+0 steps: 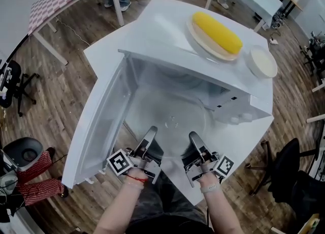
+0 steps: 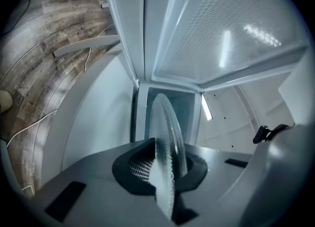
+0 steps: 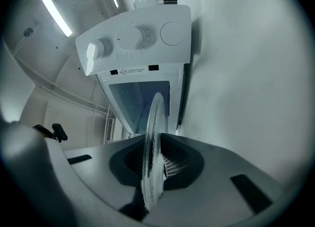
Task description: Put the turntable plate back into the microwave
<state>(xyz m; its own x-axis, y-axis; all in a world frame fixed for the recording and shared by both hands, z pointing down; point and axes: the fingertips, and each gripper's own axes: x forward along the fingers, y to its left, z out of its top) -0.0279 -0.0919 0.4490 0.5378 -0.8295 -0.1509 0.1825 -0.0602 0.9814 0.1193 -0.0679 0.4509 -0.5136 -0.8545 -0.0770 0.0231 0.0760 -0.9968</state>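
**Turntable plate at the microwave's mouth.** The glass turntable plate (image 1: pixel 170 119) is held in the open cavity of the microwave (image 1: pixel 162 22), which stands on a white counter (image 1: pixel 101 50). Its near rim is gripped at two places. The left claw (image 1: pixel 151 132) is clamped on the left part and the right claw (image 1: pixel 194 137) on the right part. The door (image 1: pixel 99 121) is swung out to the left. A corn cob (image 1: pixel 216 31) on a tan dish (image 1: pixel 203 42) and a white bowl (image 1: pixel 261 61) are seen on the microwave's top.

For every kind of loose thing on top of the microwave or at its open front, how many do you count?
glass turntable plate: 1
beige plate: 1
white dish: 1
yellow corn cob: 1
Total: 4
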